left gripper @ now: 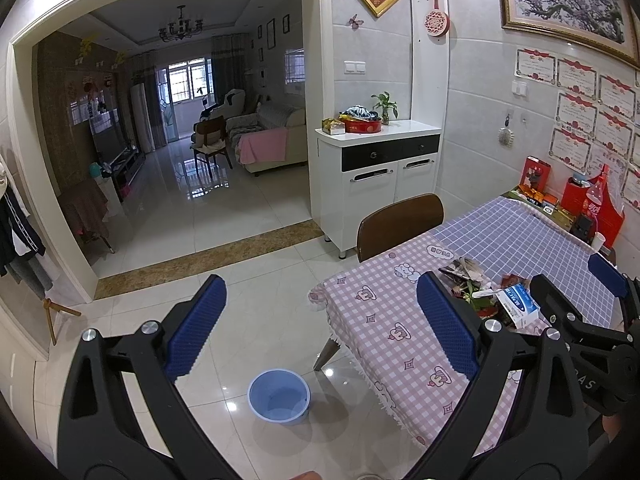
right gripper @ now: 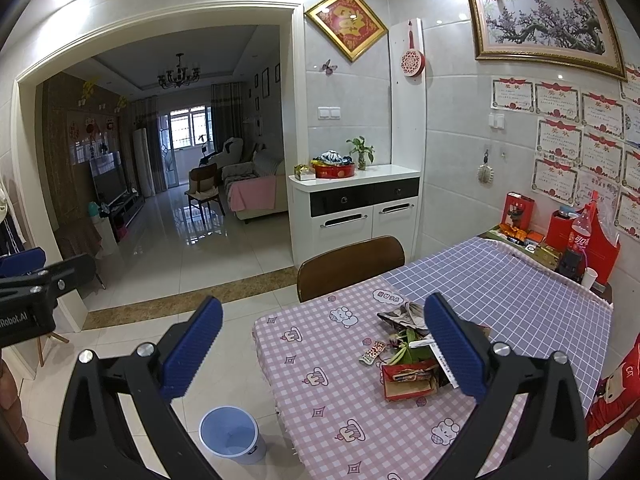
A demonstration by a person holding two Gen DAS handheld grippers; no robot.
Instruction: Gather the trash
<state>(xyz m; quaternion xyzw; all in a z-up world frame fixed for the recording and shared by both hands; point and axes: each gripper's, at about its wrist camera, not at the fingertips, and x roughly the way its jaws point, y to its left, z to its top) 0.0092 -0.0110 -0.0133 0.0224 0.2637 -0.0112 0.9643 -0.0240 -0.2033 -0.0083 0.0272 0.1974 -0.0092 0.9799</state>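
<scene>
I have both tongs up and wide apart, nothing between them: the left gripper (left gripper: 320,328) hangs over the floor just off the near-left corner of the table (left gripper: 384,320), and the right gripper (right gripper: 324,352) hangs above that same near edge, its right finger in front of the trash.

The trash pile (right gripper: 408,356) sits on the checked cloth near the middle of the table, close to where the pink cloth meets the blue one. In it I can make out a flattened red carton (right gripper: 406,382) nearest me, some green leaves (right gripper: 406,346), crumpled printed paper (right gripper: 400,314) at the far side, a small patterned wrapper (right gripper: 373,351) lying just left of the heap, and a blue-and-white box (left gripper: 518,302) on its right side. The blue bin (right gripper: 230,434) stands open on the floor, left of the table and near me.

I judge all of this light and easily crushed. The paper and leaves are soft and will sag or shed, so I would pinch them through the bulk. The carton and box look stiffer; I would take them across a short edge. The flat wrapper may slide on the cloth, so I would catch its raised end.
</scene>
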